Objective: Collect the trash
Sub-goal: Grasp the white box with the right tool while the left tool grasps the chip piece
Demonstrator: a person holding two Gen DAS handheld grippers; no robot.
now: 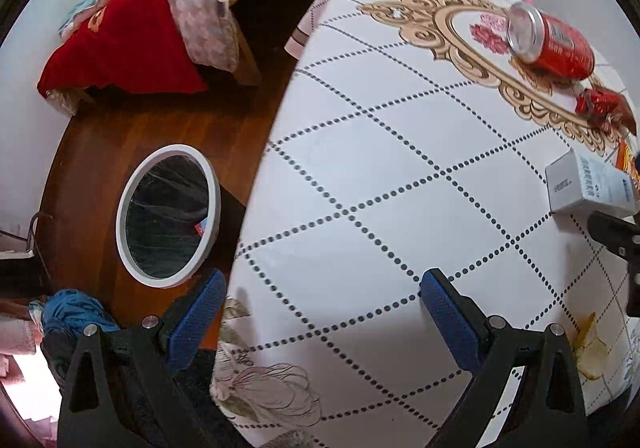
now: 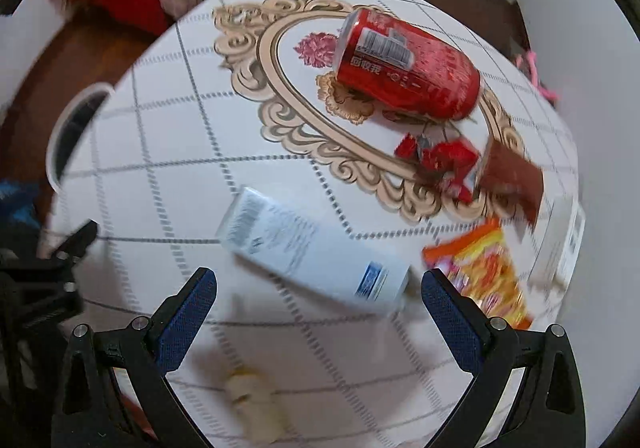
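Left gripper (image 1: 322,314): jaws spread, nothing held.
Right gripper (image 2: 319,302): jaws spread near white carton (image 2: 308,248).
Soda can (image 2: 408,66): laid sideways on table (image 2: 160,136).

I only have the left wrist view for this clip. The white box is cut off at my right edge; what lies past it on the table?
Observer: An orange snack packet lies right of the white box, flat on the tablecloth.
Operator: Is the right gripper holding anything?
Observer: No. The right gripper is open, its fingers either side of the box's near end, not touching it.
Operator: Anything beyond that crumpled red wrapper?
Observer: A brown packet lies just right of the red wrapper.
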